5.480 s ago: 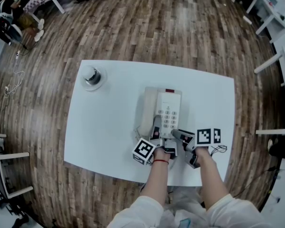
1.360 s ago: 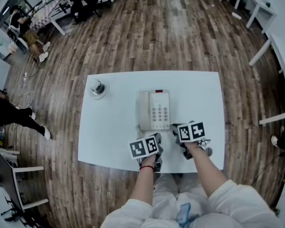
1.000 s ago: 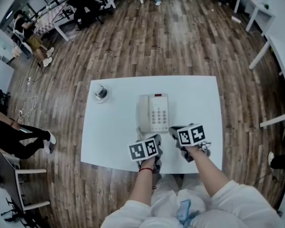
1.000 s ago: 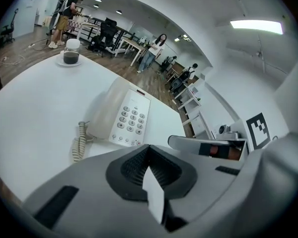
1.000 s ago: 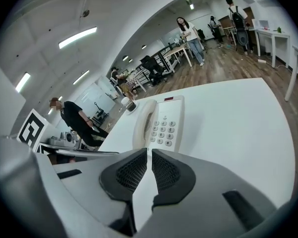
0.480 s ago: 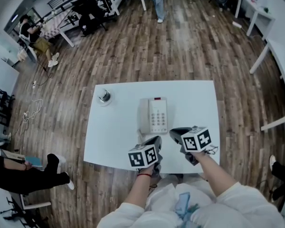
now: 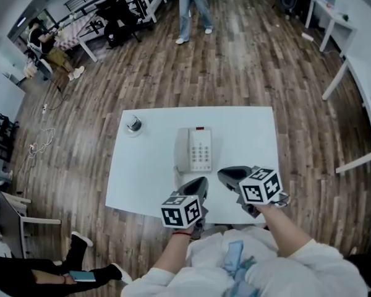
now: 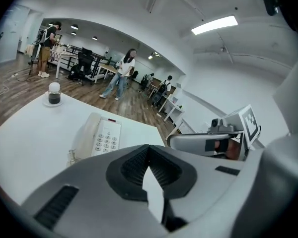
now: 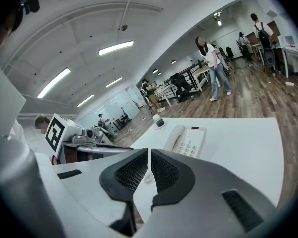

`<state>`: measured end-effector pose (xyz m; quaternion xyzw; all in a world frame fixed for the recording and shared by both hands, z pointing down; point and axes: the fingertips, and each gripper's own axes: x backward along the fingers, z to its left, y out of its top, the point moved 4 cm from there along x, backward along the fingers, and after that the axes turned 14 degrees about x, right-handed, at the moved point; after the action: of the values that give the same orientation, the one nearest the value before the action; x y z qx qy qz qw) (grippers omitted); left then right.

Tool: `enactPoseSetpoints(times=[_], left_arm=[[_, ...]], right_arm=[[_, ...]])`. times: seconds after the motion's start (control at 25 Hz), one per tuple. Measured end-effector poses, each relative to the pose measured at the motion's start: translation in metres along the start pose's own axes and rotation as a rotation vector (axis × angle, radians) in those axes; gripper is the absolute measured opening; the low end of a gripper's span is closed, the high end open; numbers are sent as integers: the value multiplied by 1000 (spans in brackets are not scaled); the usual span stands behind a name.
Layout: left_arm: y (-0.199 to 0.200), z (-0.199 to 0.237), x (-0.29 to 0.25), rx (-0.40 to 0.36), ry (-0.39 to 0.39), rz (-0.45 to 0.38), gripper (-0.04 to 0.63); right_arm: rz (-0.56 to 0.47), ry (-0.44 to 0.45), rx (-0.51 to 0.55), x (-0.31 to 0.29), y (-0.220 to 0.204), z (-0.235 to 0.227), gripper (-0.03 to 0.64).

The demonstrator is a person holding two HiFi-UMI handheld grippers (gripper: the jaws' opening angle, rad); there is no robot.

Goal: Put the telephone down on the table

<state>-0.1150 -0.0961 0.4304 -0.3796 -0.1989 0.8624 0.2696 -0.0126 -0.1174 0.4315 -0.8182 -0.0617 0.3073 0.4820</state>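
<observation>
The white telephone [image 7: 195,149] lies flat on the white table [image 7: 253,135], handset in its cradle on the left, coiled cord at its near corner. It also shows in the left gripper view as the telephone [image 8: 100,137] and in the right gripper view as the telephone [image 9: 186,140]. Both grippers hang in the air over the table's near edge, well short of it. My left gripper [image 7: 202,180] is shut and empty, pads meeting [image 8: 148,148]. My right gripper [image 7: 222,174] holds nothing; a thin slit parts its pads [image 9: 149,153].
A small dark-lidded jar on a saucer [image 7: 134,125] stands at the table's far left corner. A person [image 7: 191,5] stands on the wood floor beyond. White desks [image 7: 358,73] line the right side; another person's legs [image 7: 49,271] lie at bottom left.
Both grippers have risen and pulled back from the telephone toward the near table edge. The telephone has not moved. A standing person has come into view at the top.
</observation>
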Motion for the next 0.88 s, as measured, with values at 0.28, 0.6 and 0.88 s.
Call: enactPoseSetpoints(times=[0.28, 0.6, 0.88], left_arm=[[25, -45, 18, -140, -160, -174, 0], [41, -89, 29, -260, -276, -298, 0], [42, -131, 44, -372, -388, -396, 0]], right_arm=[[-199, 104, 153, 34, 38, 25, 48], [-348, 153, 247, 75, 68, 36, 49], [-532, 207, 333, 113, 85, 50, 49]])
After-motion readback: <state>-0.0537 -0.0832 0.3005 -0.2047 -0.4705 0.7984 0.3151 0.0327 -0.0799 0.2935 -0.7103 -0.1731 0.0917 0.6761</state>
